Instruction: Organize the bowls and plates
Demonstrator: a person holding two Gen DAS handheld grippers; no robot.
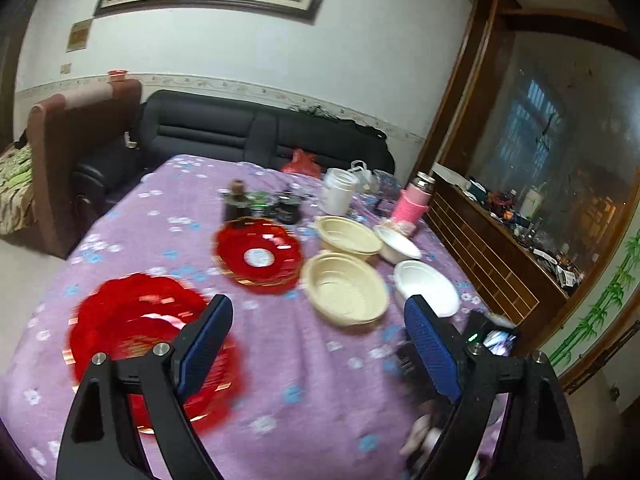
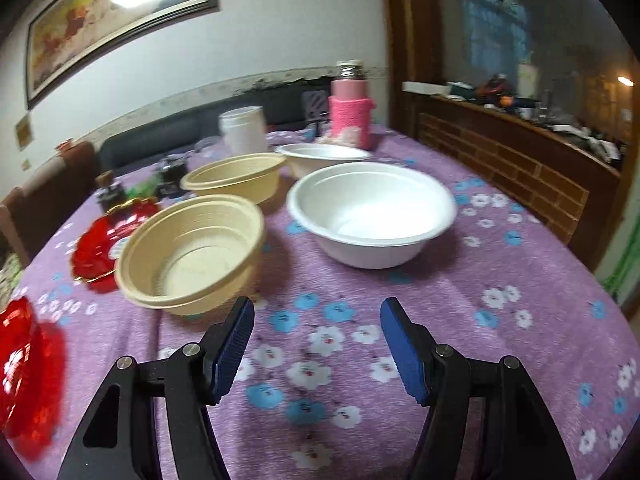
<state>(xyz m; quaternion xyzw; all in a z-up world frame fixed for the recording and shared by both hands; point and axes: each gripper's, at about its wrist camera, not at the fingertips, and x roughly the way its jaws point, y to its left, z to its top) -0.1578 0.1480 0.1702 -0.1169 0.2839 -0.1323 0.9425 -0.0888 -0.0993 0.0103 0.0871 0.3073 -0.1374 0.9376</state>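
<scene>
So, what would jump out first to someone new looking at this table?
The red plates glow against the purple floral tablecloth, one at the near left and another farther in. Beside them sit two beige bowls and two white bowls, all separate. Both grippers hover open and empty.

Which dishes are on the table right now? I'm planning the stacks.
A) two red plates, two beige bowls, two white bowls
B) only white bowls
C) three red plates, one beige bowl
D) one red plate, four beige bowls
A: the left wrist view shows two red plates, two beige bowls and two white bowls.
</scene>
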